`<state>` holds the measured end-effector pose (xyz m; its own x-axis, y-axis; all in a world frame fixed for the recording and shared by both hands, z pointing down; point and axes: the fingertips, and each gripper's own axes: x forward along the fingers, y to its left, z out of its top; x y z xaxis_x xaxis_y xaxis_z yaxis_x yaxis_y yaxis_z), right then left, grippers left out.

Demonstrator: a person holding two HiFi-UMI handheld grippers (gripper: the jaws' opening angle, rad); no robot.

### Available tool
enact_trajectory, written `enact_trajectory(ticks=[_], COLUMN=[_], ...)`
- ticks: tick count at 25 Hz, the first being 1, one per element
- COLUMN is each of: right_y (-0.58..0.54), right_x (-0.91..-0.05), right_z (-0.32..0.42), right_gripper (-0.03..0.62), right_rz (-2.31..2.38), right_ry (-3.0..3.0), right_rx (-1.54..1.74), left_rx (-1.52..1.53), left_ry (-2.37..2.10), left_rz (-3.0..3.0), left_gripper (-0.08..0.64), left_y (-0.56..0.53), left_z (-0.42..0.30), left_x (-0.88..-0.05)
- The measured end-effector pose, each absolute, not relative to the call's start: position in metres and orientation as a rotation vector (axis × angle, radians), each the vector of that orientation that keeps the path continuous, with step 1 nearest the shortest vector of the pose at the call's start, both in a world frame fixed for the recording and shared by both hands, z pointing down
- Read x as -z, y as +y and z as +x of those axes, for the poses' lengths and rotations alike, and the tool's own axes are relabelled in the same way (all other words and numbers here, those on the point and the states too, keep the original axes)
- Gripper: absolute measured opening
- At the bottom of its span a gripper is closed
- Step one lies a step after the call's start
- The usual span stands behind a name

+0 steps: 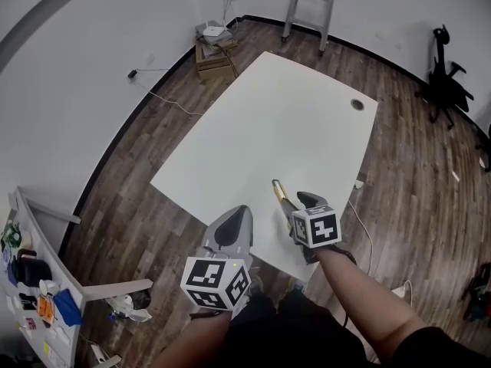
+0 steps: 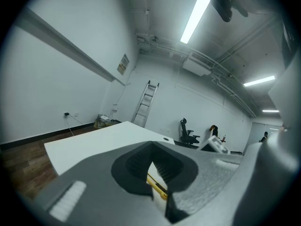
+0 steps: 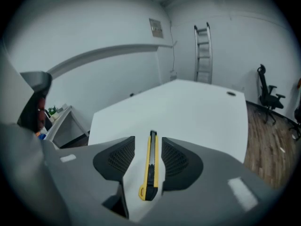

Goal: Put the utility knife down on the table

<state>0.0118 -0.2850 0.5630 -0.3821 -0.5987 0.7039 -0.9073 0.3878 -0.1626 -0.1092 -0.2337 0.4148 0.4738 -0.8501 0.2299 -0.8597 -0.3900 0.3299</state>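
Because the jaws of your right gripper [image 3: 148, 139] stand slightly apart beside the utility knife [image 3: 149, 173], which seems to lie on the white table [image 3: 188, 107] near its front edge, pull straight back without touching it. Hold the closed, empty left gripper [image 2: 151, 145] aside.

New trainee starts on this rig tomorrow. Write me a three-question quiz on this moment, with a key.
1. Multiple choice: what lies between the jaws of the right gripper? A) a screwdriver B) a utility knife C) nothing
2. True or false: the jaw tips of the left gripper meet.
3. Fill in: beyond the white table, a ____ leans on the wall.
Key: 1 B; 2 true; 3 ladder.
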Motion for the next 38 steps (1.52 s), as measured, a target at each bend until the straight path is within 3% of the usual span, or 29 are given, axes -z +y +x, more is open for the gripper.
enact_trajectory(ticks=[4,6,13,38], right_y=[-0.281,-0.271,-0.234,-0.237], right_x=[-0.458,-0.411,-0.323,-0.358], right_z=[0.034,0.049,0.087,0.093], right_gripper=[0.065,0.026,0.025,0.025], right_rz=[1.496,1.59,1.733,1.577], right_ry=[-2.32,-2.392,-2.512,-2.567], right_rx=[-0.491,-0.386,-0.054,-0.141], left_rx=[-0.036,-0.033,-0.055,-0.058], left_ry=[-1.442,-1.447,-1.471,-1.634], left_rz=[2.376,2.409,2.511,2.427], left_gripper=[0.0,0.0,0.0,0.0], left_y=[-0.246,-0.249,-0.244,-0.236], left_z=[-0.091,-0.078,-0.033,-0.032], left_x=[-0.397,-0.385,-0.354,-0.358])
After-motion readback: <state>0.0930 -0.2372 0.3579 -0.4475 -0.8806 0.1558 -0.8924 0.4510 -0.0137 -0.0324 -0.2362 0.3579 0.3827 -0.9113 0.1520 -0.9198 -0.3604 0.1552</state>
